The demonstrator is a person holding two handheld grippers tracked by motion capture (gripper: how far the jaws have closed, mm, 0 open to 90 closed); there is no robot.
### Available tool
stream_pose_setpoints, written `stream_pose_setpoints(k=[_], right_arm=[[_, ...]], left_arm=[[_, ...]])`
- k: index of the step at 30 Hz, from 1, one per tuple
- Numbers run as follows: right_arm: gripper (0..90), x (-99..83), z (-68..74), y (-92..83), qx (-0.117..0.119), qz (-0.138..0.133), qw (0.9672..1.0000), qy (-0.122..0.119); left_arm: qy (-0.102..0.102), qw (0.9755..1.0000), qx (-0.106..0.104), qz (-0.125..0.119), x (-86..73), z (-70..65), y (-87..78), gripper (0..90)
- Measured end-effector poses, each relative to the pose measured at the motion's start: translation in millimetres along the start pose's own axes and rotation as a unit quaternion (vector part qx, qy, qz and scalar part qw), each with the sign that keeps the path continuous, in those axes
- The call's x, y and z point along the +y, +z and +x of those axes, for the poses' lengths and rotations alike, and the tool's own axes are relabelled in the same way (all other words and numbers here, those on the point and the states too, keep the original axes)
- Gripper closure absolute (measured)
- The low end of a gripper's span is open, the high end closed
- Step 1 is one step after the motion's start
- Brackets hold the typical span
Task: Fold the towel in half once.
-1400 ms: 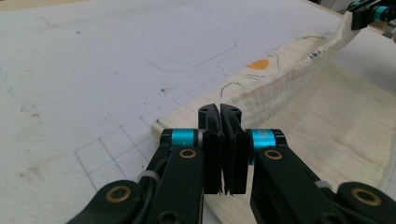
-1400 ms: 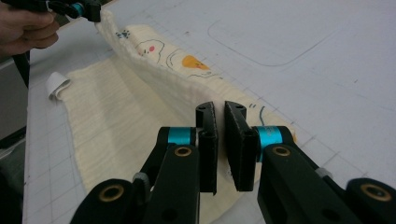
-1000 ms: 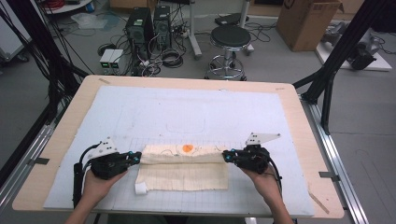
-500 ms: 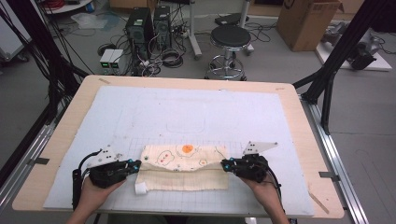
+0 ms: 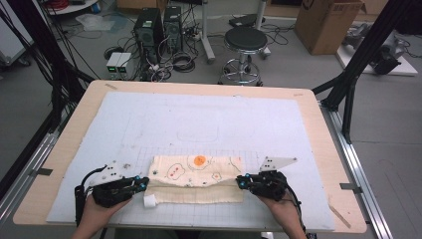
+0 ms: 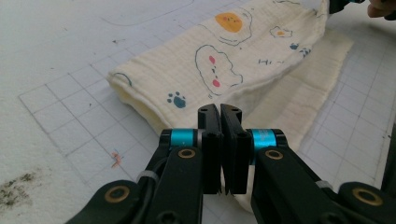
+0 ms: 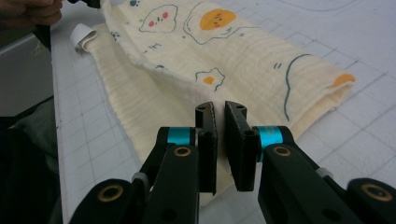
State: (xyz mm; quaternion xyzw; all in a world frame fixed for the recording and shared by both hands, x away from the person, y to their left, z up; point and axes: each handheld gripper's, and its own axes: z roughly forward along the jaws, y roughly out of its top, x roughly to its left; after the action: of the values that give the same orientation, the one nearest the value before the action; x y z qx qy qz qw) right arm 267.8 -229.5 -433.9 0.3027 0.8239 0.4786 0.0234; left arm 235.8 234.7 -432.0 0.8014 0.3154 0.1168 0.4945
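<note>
Cream printed muslin cloth (image 5: 198, 178), lying near the front edge of the surface (image 5: 318, 114), is being folded lengthwise, each end clamped in the left tool (image 6: 219, 111) and right tool (image 7: 219, 108); release is judged next once the edges are aligned.

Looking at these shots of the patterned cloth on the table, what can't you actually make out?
- Whether the left gripper pinches the cloth: left gripper view, its closed jaws hide the contact.
- Same for the right gripper: right gripper view, jaws cover the cloth edge.
- White tab at the cloth's corner: high view, too small to identify.
- Small printed marks on the cloth: high view, too blurred to read.
</note>
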Motion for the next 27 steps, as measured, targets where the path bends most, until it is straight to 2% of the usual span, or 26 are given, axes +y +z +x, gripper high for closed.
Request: stream_pose_setpoints(k=[12,16,20,23,27], right_arm=[[82.6,-5.1,5.3,-1.1,0.007,0.009,0.9999,-0.004],[81.9,-7.3,7.0,-3.1,0.015,0.008,0.9998,-0.003],[76.9,-9.6,10.0,-7.4,0.033,0.006,0.9994,-0.006],[71.9,-10.6,11.2,-12.3,0.046,-0.002,0.9989,-0.004],[67.8,-7.4,11.2,-16.5,0.05,-0.015,0.9987,-0.002]], left_arm=[[0.003,0.9999,-0.013,0.007,-4.3,-5.6,-0.9,86.3],[0.0,0.9997,-0.023,0.006,-5.3,-5.6,-2.9,83.0],[-0.001,0.9992,-0.039,-0.01,-4.2,-6.9,-7.1,71.3],[-0.004,0.999,-0.04,-0.02,-1.3,-8.6,-6.5,69.7],[0.007,0.9991,-0.041,0.001,0.2,-11.6,2.7,69.7]])
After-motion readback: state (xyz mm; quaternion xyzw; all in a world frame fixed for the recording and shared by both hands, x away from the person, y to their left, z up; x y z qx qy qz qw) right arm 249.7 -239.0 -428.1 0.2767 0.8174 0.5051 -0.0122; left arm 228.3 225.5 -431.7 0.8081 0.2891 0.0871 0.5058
